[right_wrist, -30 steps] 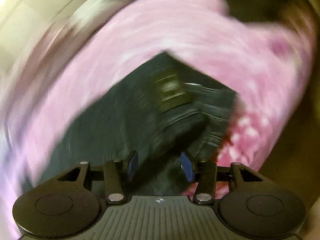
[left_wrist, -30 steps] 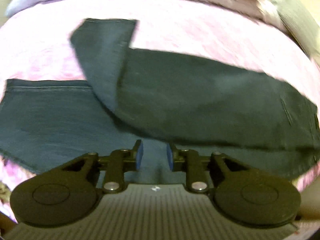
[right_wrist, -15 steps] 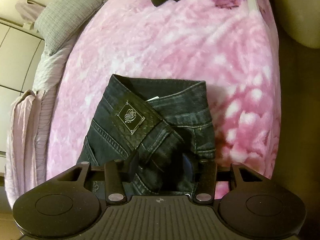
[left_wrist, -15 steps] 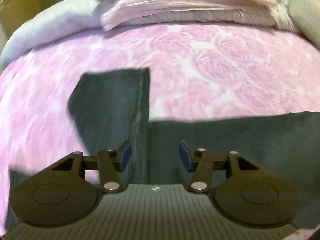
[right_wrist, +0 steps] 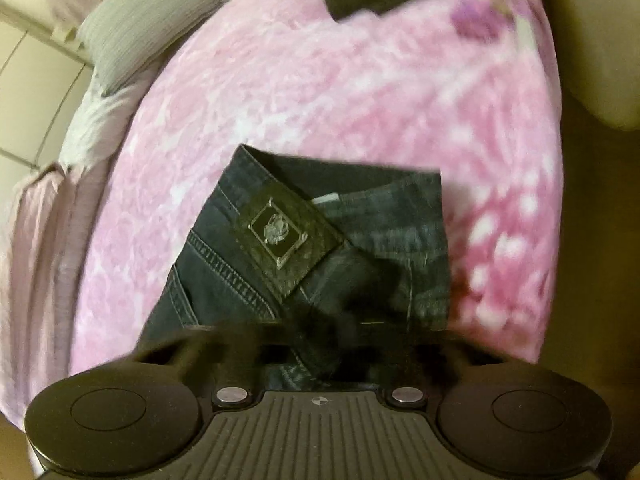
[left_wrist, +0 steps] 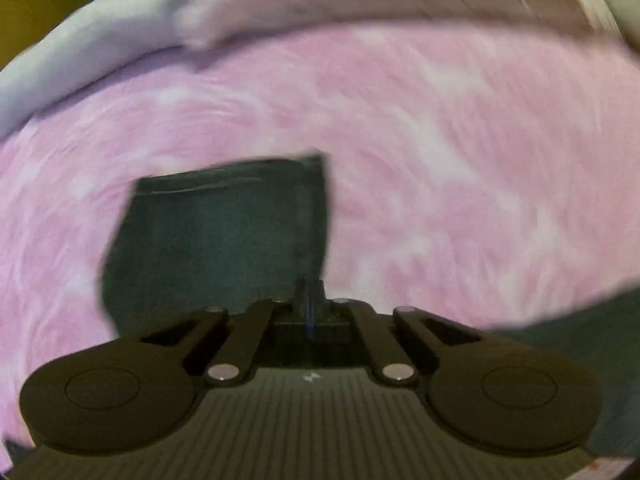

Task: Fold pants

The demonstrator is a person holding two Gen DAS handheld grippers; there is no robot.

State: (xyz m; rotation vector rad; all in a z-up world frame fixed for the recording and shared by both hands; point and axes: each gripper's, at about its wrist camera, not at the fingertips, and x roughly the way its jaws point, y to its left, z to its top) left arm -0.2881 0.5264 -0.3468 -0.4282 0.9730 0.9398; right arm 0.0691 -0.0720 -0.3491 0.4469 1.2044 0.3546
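Observation:
Dark blue jeans lie on a pink blanket (left_wrist: 440, 128). In the left wrist view one pant leg (left_wrist: 216, 240) stretches away from me, hem at the far end. My left gripper (left_wrist: 310, 306) is shut, its pads pinched on that leg's right edge. The view is blurred. In the right wrist view the waistband end of the jeans (right_wrist: 248, 280) shows a back pocket and a black leather patch (right_wrist: 280, 236). My right gripper (right_wrist: 320, 344) hovers low over the waist fabric. Its fingers are smeared by motion against the dark denim, so their gap is unreadable.
A grey pillow (right_wrist: 144, 24) and folded pale pink bedding (right_wrist: 36, 220) lie along the bed's left side. Light bedding (left_wrist: 280, 12) runs along the far edge in the left wrist view. The bed's right edge (right_wrist: 556, 200) drops to a dark floor.
My left gripper went from open over the pant leg to shut on its right edge. The right gripper dropped closer to the waistband, and its fingers turned blurry.

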